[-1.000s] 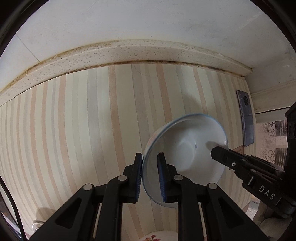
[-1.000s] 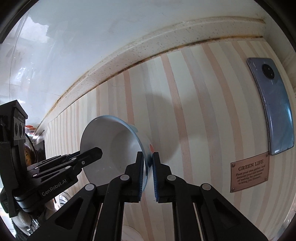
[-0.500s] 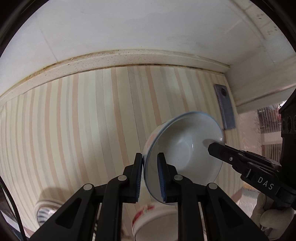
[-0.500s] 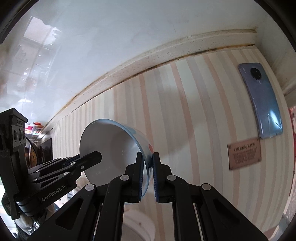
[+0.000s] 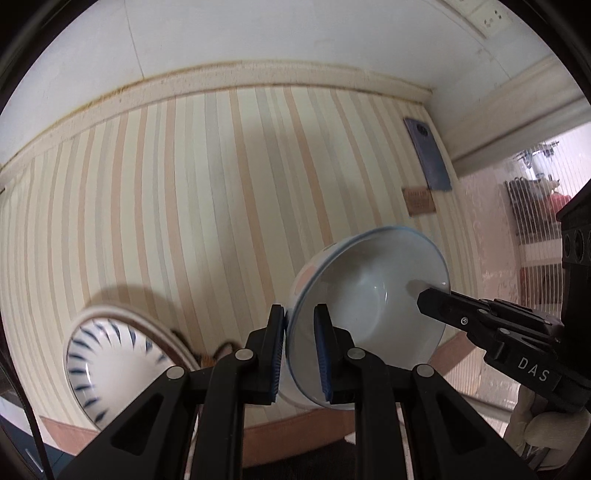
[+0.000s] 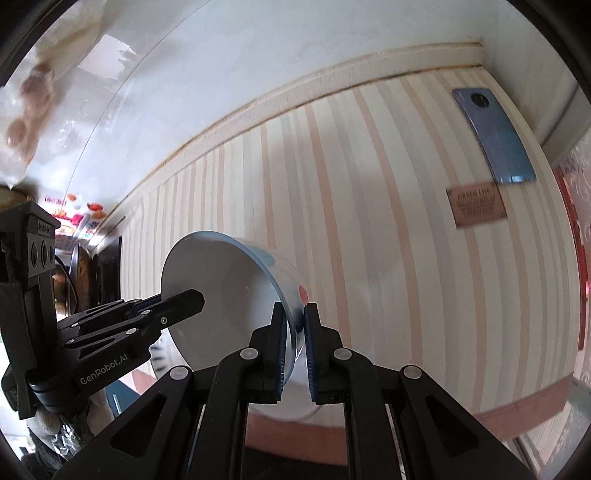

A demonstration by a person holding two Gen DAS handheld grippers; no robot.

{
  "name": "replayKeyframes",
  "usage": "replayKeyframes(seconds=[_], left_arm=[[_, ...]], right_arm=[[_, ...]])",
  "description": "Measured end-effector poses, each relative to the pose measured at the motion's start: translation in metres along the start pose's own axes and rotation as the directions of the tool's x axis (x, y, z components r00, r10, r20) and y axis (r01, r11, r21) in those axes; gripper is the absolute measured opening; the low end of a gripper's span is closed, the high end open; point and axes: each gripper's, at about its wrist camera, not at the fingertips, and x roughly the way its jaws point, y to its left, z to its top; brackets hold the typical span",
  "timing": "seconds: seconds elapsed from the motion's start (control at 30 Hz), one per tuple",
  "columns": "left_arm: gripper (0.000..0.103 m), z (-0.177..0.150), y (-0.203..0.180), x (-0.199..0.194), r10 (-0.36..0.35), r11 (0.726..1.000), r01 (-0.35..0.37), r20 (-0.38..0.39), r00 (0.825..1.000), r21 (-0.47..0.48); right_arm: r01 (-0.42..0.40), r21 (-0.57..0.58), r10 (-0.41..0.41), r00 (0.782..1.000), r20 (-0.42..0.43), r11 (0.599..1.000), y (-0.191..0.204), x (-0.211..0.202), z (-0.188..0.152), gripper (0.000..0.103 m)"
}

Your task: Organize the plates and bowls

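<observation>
A striped cloth covers the table below a white wall, a phone lying near one corner. Each hand-held gripper, left and right, pinches opposite rims of a tilted white bowl held above it. A blue-patterned bowl, partly cut off, apparently rests below.

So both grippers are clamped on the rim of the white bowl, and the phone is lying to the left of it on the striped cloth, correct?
Not quite. Both the left gripper and right gripper do clamp the white bowl by its rim, but the phone lies to the right of it on the striped cloth, as the left wrist view shows.
</observation>
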Motion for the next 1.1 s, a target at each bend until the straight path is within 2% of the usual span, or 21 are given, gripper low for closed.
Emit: replayKeyframes(seconds=[0.27, 0.57, 0.8, 1.1], left_arm=[[0.014, -0.019, -0.001, 0.022, 0.026, 1.0, -0.025, -0.06, 0.998, 0.009], [0.014, -0.022, 0.001, 0.043, 0.054, 0.999, -0.053, -0.1, 0.994, 0.011], [0.014, -0.02, -0.001, 0.045, 0.079, 0.997, -0.076, -0.095, 0.992, 0.031], [0.015, -0.025, 0.001, 0.036, 0.105, 0.994, -0.102, -0.064, 0.992, 0.048]], right_arm=[[-0.018, 0.046, 0.021, 0.997, -0.08, 0.999, -0.013, 0.024, -0.043, 0.011], [-0.006, 0.067, 0.016, 0.989, -0.145, 0.998, -0.025, 0.05, -0.058, 0.011], [0.007, 0.091, 0.007, 0.988, -0.156, 0.996, -0.024, 0.057, -0.055, 0.013], [0.024, 0.082, -0.014, 0.993, -0.115, 0.996, -0.019, 0.045, -0.063, 0.013]])
